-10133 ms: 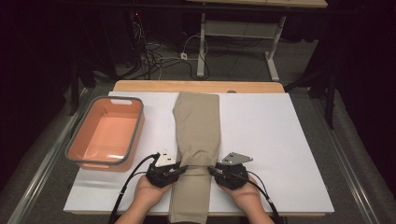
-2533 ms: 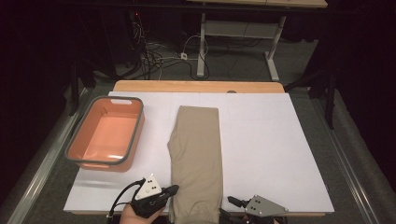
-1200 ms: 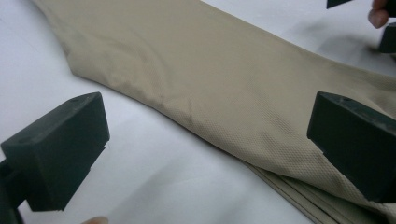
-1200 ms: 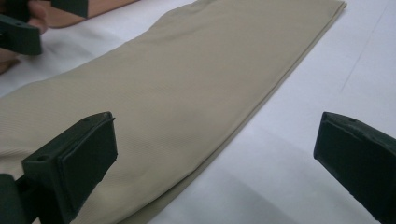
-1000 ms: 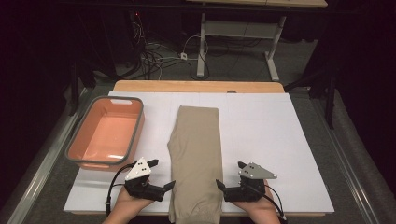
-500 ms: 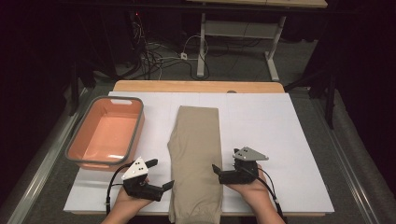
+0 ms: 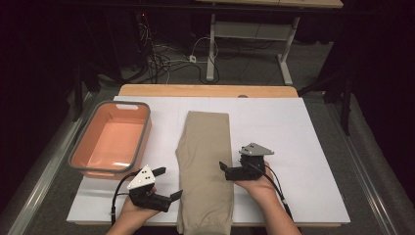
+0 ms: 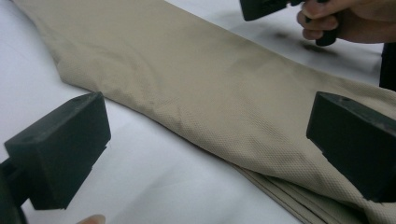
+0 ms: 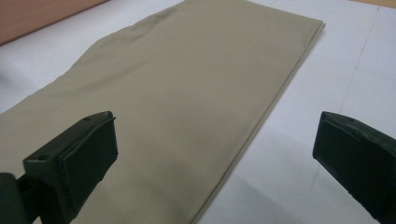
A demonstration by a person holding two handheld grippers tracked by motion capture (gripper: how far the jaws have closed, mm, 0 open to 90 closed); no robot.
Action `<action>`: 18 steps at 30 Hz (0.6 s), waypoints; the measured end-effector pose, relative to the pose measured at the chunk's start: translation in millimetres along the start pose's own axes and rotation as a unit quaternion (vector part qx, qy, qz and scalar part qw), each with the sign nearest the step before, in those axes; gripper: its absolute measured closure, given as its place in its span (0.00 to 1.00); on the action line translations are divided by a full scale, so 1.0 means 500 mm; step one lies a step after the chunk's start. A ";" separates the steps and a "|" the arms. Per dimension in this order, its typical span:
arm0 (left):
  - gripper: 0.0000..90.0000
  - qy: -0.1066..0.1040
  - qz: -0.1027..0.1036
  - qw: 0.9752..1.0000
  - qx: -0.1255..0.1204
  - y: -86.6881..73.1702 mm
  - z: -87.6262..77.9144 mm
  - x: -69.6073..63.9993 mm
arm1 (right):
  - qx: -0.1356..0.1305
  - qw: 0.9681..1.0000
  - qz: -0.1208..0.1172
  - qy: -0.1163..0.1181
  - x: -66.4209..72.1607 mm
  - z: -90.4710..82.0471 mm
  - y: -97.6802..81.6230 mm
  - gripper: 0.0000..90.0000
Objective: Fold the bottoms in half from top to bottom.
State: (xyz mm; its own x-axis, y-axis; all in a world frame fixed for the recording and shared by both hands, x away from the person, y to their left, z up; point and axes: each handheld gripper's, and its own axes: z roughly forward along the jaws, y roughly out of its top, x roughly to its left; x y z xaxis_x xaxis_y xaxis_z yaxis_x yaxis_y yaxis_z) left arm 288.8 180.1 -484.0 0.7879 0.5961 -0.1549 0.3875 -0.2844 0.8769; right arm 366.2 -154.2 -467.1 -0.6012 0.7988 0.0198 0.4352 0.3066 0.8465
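Fingers (image 8: 60,154) apart beside trousers (image 7: 205,161), basin (image 7: 111,142) left

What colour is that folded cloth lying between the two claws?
The folded cloth is plain khaki beige, with no pattern. The right gripper view shows it best.

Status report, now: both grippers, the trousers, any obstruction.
Left gripper open at the trousers' left edge. Right gripper open at their right edge. Trousers folded flat, ungripped. Orange bin off to the left, not in the way.

I counted one folded khaki garment (image 7: 205,166), one orange bin (image 7: 111,139), one white mat (image 7: 303,147) on the counter (image 7: 205,90), and my two grippers, left (image 7: 171,193) and right (image 7: 226,169).
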 end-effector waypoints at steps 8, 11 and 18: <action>0.00 -0.003 -0.001 1.000 0.000 -0.001 -0.001 0.000 | 0.019 1.000 0.017 -0.007 -0.024 0.047 0.024 0.03; 0.00 -0.004 -0.001 1.000 -0.001 -0.001 -0.001 0.001 | 0.025 0.999 0.026 -0.011 -0.034 0.063 0.037 0.06; 0.00 -0.005 0.002 1.000 0.000 0.000 0.000 0.000 | 0.040 0.998 0.046 -0.020 -0.055 0.113 0.068 0.14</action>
State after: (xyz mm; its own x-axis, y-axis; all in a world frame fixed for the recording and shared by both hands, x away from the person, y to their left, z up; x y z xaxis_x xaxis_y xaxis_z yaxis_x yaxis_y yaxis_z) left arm 288.8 180.2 -484.1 0.7943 0.5871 -0.1560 0.3840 -0.2864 0.8778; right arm 435.4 -136.8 -469.0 -0.5300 0.8448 0.0732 0.5404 0.2700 0.7969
